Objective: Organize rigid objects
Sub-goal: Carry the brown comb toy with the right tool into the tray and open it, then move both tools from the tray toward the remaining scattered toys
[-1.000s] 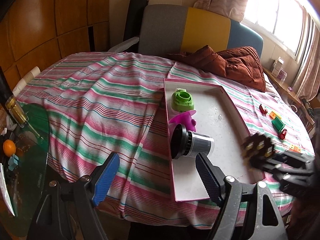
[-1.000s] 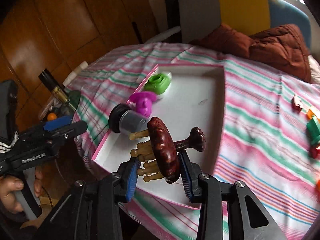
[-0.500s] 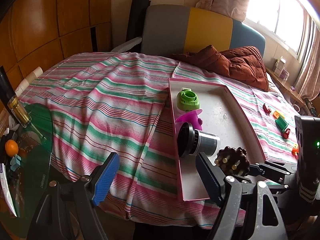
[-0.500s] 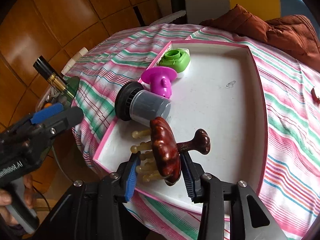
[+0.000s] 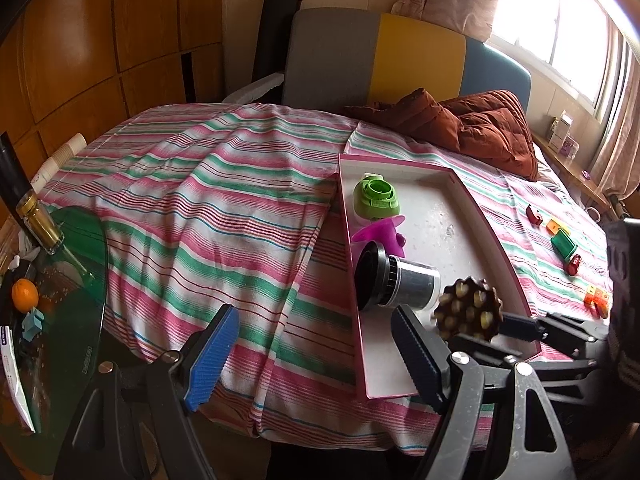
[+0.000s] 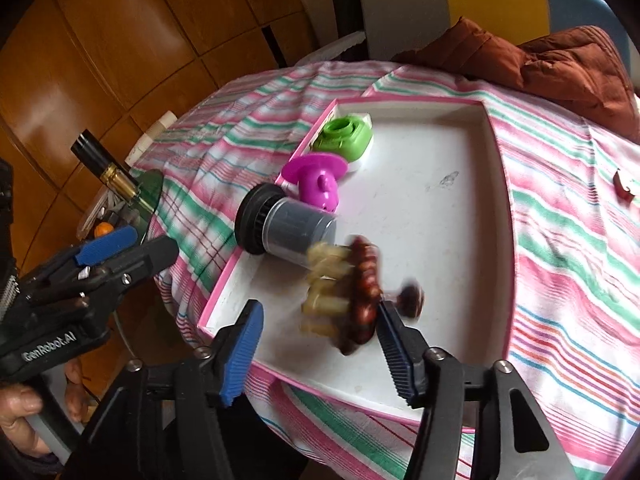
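A pink-rimmed white tray lies on the striped bed; it also shows in the left wrist view. In it are a green round piece, a magenta piece and a black-capped grey jar on its side. My right gripper is open over the tray's near end. A dark wooden massager with pale pegs, blurred, is between its fingers and free of the left one; it also shows in the left wrist view. My left gripper is open and empty left of the tray.
Small toy blocks and cars lie on the bedspread right of the tray. A brown jacket is at the bed's far end. A glass side table with a bottle and an orange stands at left.
My right gripper has opened and let go of the wooden massager, which is dropping blurred over the tray's near end. The left gripper has stayed open and nearly still.
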Motion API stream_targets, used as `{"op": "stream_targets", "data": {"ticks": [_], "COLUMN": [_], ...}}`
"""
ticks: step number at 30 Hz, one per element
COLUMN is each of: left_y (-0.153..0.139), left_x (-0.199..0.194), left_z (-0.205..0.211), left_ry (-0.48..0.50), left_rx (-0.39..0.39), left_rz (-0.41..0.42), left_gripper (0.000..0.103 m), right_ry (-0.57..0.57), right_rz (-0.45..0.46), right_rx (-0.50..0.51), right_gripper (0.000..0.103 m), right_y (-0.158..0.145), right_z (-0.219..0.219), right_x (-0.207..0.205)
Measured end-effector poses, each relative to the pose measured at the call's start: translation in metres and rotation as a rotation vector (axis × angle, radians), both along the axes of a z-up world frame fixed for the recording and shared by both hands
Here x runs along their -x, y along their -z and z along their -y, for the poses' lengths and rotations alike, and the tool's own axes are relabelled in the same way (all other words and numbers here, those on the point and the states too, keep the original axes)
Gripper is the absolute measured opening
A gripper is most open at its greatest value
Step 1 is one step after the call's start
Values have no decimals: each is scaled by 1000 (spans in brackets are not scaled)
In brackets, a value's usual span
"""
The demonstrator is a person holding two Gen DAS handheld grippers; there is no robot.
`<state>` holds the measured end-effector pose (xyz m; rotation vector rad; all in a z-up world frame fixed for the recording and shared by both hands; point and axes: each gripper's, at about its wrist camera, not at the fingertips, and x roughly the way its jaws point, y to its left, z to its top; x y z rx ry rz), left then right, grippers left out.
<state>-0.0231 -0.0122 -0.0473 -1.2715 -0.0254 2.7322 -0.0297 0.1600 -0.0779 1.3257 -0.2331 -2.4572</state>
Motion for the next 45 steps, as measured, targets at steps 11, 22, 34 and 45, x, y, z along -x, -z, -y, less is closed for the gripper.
{"op": "stream_targets", "data": {"ticks": [11,22,34,45], "left_y": [-3,-12,-18,-28], "left_x": [-5,-7,-12,-13], "left_z": [-2,-6,-14,-23], "left_ry": [0,12,20,52], "left_rx": [8,0,40,60], "left_rz": [-9,-21,-57,-82], "left_gripper": [80,80,80,80], "right_ry": [31,127,224,301], "right_rz": [-38,-114,-126,-134], "right_rx": [9,-39,-78,-131], "right_gripper": [62,69,72,75], "right_y": [-16,-41,-46,-49], "right_z": [-15,-52,-99,-141], "right_x": [-5,-19,-33,-43]}}
